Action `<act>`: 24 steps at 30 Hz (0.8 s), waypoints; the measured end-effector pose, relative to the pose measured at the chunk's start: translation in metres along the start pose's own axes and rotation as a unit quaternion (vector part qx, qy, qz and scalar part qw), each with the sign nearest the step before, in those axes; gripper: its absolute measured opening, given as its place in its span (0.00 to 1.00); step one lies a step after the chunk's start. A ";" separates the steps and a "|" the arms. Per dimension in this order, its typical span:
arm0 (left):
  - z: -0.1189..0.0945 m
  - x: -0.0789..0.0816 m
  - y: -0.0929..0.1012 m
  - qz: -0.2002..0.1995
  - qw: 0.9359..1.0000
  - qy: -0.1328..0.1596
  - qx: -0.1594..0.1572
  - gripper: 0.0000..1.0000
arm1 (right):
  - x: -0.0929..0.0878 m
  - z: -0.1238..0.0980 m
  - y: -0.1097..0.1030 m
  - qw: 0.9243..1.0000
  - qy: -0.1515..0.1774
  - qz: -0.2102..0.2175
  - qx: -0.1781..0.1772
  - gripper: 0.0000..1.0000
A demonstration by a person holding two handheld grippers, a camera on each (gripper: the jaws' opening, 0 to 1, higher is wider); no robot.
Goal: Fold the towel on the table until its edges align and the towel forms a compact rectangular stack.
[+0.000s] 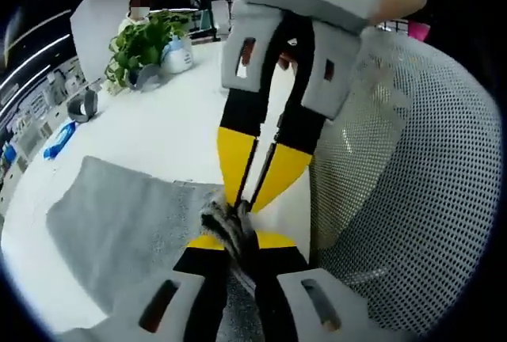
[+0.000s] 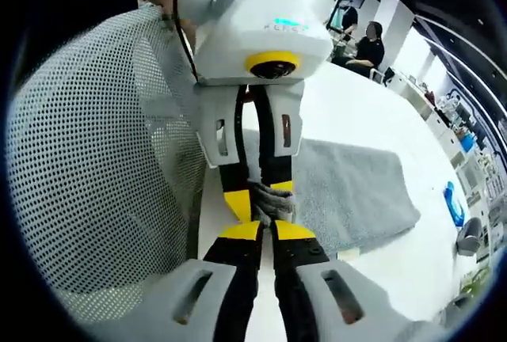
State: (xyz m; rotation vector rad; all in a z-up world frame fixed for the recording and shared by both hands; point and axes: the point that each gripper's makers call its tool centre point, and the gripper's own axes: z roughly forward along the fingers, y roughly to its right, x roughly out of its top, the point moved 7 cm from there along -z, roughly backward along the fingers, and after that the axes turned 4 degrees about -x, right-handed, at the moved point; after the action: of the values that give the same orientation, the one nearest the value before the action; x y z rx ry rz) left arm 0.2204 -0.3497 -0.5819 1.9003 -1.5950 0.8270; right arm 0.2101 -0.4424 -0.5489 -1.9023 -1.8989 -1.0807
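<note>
Left gripper [image 1: 230,235] jaws pinched on a bunched corner of the grey towel [image 1: 119,223] at the white counter [image 1: 158,120] edge, right gripper [image 2: 265,231] clamped beside it, likely for handover

Grey towel [image 1: 127,223], flat on white table [image 1: 166,128], near corner bunched between claw tips.

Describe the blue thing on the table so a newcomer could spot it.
Start at the white table and find the potted plant at its far side. Near the table's edge lies a small blue object, flat, beside a grey tape roll; it is the only bright blue item there.
</note>
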 end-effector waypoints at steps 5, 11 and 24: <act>0.001 0.002 0.004 0.023 1.000 -0.004 0.001 0.09 | -0.008 0.003 0.005 1.000 -0.018 -0.005 0.001 0.22; 0.002 0.004 0.006 0.056 0.998 -0.017 0.003 0.09 | -0.001 0.015 0.003 0.994 -0.043 -0.078 0.060 0.10; -0.029 -0.018 -0.004 0.119 0.990 -0.061 0.037 0.20 | 0.001 0.000 0.028 0.997 0.005 0.066 0.030 0.02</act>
State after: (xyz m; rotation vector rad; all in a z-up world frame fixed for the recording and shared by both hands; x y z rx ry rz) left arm 0.2191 -0.3161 -0.5753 1.8656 -1.9189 0.8946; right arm 0.2367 -0.4447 -0.5391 -1.9546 -1.7537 -0.9804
